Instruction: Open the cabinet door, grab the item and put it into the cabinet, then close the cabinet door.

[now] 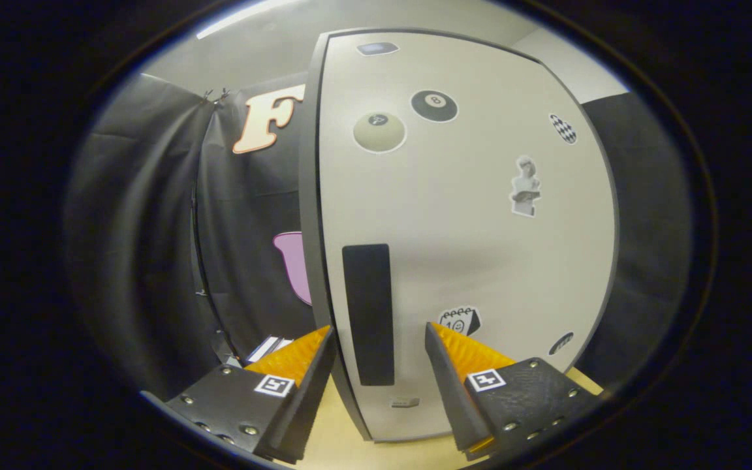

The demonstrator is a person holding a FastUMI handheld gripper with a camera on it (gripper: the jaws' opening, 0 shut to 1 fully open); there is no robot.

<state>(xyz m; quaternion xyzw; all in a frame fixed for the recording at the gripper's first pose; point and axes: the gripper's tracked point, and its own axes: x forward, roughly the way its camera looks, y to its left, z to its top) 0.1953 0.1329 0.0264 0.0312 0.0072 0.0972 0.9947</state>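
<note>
White laminate cabinet door (467,261), covered in stickers, stands shut just ahead of the gripper (379,339), whose fingers are spread with nothing pinched. A tall black rectangular handle strip (367,313) near the door's left edge sits right between them. I'd say we're at the opening step: catch the handle or that left edge squarely, then swing along the hinge arc instead of yanking straight back (the hinges look to be on the right). Can't tell what's inside yet, and the item to stow isn't something I can pick out.
</note>
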